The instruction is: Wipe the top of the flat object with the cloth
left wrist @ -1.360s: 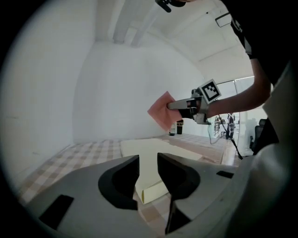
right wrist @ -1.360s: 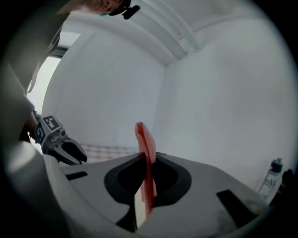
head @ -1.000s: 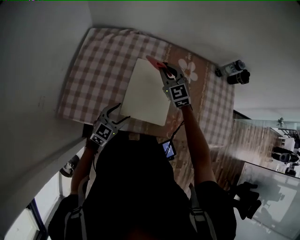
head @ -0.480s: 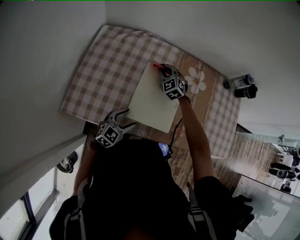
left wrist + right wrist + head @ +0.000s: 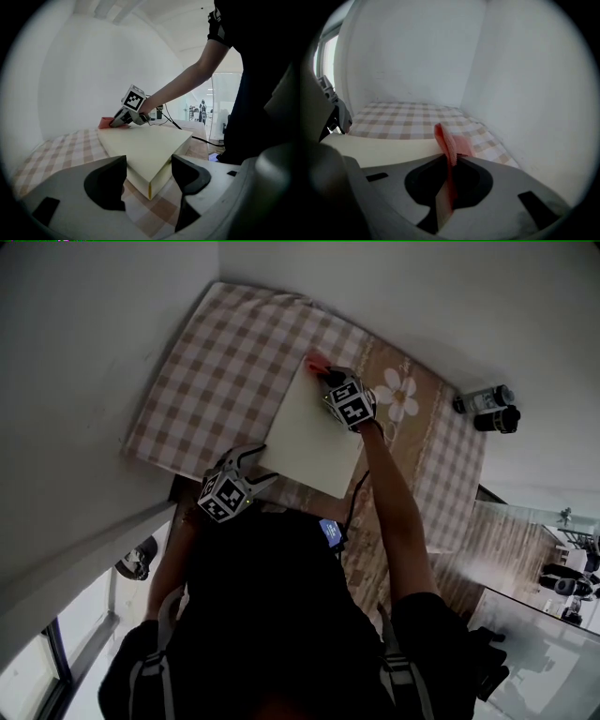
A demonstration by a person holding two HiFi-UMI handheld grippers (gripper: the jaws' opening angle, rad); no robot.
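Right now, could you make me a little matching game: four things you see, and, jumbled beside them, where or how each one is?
Things:
1. pink cloth
2. cream slab
3. left gripper
4. checked tablecloth

States:
a. jaws apart, gripping nothing
b. lies flat on the tablecloth
c. pinched in the right gripper
d. spread beneath the slab

Pairs: 1-c, 2-b, 3-a, 4-d

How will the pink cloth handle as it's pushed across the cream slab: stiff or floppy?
Probably floppy: the cloth folds and bunches where the right gripper pinches it. Likely light: a thin pinch holds it up. Its textured weave suggests drag rather than slip on the slab.
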